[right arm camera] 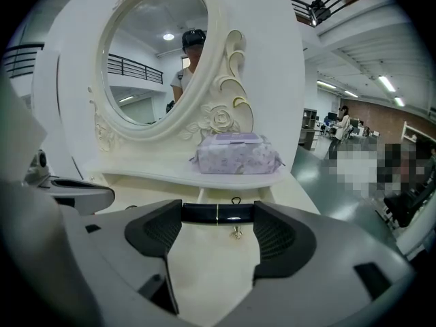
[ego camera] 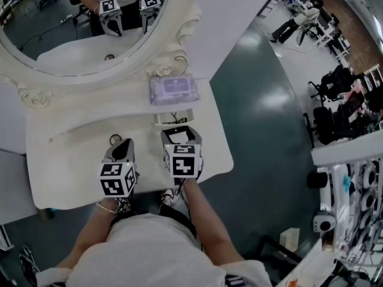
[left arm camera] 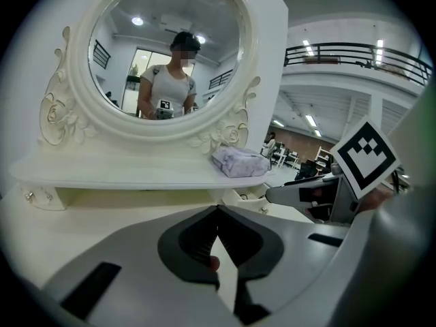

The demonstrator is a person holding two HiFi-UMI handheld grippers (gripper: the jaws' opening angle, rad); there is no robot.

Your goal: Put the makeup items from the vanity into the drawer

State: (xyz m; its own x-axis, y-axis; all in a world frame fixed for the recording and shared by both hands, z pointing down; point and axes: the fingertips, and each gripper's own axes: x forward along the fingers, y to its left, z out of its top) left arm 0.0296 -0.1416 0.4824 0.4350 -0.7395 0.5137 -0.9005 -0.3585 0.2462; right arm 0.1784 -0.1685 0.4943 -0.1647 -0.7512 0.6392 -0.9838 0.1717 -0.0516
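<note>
the right gripper is clamped on a black tube with a thin gold band. the tube sits crosswise at the jaw tips, its long axis running left to right, one end against each pad. straight ahead and just beyond it, under the shelf that carries the wipes, the small drawer stands open. its front is roughly parallel to the tube, so i judge a short push forward and a release would drop the tube in without turning it. the left gripper hangs over the vanity beside the right one, jaws together at the tips. it is further from the drawer, so the right gripper is the one placed for the drop.
</note>
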